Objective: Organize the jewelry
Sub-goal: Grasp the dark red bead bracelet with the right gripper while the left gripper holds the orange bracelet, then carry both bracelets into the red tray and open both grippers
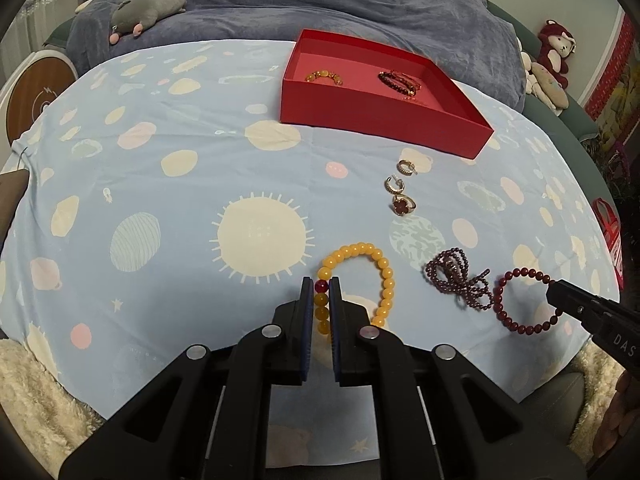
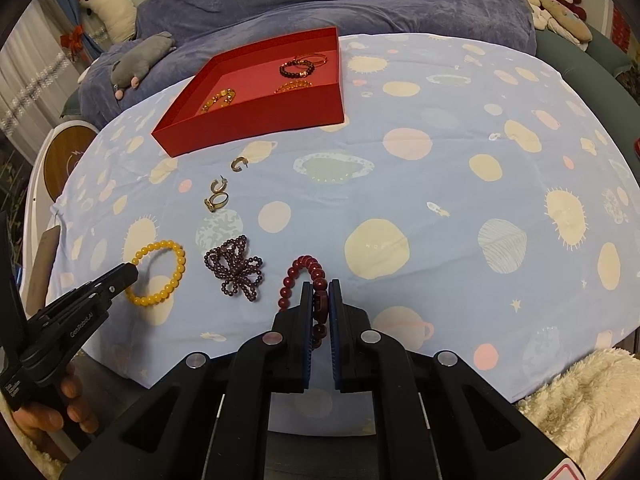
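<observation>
A: Round yellow bead bracelet (image 1: pixel 370 276): glossy, smooth, glass or resin, can't tell which. Dark red bead bracelet (image 2: pixel 304 280): polished too.

B: Shallow red cardboard box (image 1: pixel 384 120): matt, papery. Pale blue planet-print cloth (image 1: pixel 168 208) beneath: thin, slightly creased.

A: Gold-coloured metal hoop earrings (image 1: pixel 406 168): shiny. Black plastic tongs (image 1: pixel 322 296): matt, with bright metal rivets.

B: Cream fleece blanket (image 2: pixel 580 400): rough, fluffy.

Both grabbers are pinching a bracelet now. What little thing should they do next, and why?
Probably lift both a little. The left gripper is shut on the yellow bracelet, the right gripper on the red bracelet, and both bracelets look to be lying on the sheet. Raised clear, they can travel to the red box.
</observation>
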Tool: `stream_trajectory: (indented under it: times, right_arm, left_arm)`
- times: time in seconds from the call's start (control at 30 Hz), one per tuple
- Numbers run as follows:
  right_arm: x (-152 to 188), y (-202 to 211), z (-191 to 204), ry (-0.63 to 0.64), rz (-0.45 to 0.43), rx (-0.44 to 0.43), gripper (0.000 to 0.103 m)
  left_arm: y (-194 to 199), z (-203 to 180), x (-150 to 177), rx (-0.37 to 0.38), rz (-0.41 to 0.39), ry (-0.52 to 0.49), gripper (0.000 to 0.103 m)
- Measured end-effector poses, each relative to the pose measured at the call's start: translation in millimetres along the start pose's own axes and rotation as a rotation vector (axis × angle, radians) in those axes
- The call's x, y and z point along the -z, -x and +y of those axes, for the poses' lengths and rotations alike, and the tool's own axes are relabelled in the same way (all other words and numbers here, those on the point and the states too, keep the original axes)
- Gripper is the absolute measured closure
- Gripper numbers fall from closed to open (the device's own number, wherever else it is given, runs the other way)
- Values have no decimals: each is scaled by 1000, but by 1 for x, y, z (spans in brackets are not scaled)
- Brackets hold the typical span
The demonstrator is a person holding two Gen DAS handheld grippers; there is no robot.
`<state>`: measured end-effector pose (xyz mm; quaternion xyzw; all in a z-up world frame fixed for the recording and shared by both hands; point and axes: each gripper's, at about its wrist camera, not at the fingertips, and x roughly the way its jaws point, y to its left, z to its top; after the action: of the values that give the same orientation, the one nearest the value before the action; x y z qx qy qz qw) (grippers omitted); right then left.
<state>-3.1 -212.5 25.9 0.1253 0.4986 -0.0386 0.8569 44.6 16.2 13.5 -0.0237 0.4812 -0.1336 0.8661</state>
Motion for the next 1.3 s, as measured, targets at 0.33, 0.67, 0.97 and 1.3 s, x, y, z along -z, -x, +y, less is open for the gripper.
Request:
stream_trajectory:
  times: [0.33, 0.67, 0.97, 1.3]
  right_arm:
    - [-22, 21, 11, 10, -57, -42, 96]
    - [-79, 25, 22, 49, -121, -73, 96]
    - [-170, 2, 39, 72, -175, -110, 96]
    - [-243, -68, 63, 93, -143, -162, 96]
  left_arm:
    - [28, -22, -28, 61, -45, -27, 96]
    - [42, -38, -102, 126, -135, -59, 96]
    - [18, -55, -196, 170, -192, -87, 96]
    - [-61, -48, -270, 156, -151, -53, 96]
